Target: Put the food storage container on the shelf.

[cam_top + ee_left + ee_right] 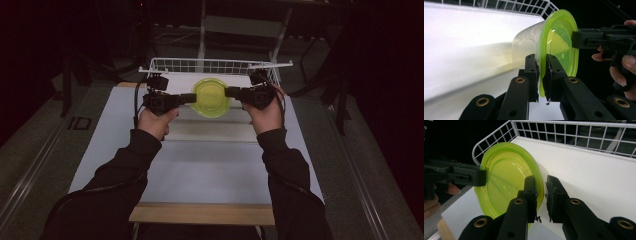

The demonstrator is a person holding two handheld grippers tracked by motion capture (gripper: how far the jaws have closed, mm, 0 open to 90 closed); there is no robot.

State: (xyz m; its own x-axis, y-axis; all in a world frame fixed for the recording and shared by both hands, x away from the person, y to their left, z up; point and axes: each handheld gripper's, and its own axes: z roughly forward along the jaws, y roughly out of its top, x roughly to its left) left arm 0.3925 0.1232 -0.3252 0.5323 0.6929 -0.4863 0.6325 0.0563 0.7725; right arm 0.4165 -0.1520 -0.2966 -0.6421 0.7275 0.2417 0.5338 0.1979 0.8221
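High view looks down on a round clear plastic container [211,98] with a glossy lime-green lid [211,95], held between the two grippers above a white table [210,165], just in front of a white wire basket [215,65]. Left gripper [541,72] has its black jaws clamped on the lid's thin rim. Right gripper [541,195] straddles the opposite rim edge, jaws slightly apart around it; whether it pinches I cannot tell. Dark sleeves [125,165] cover both forearms.
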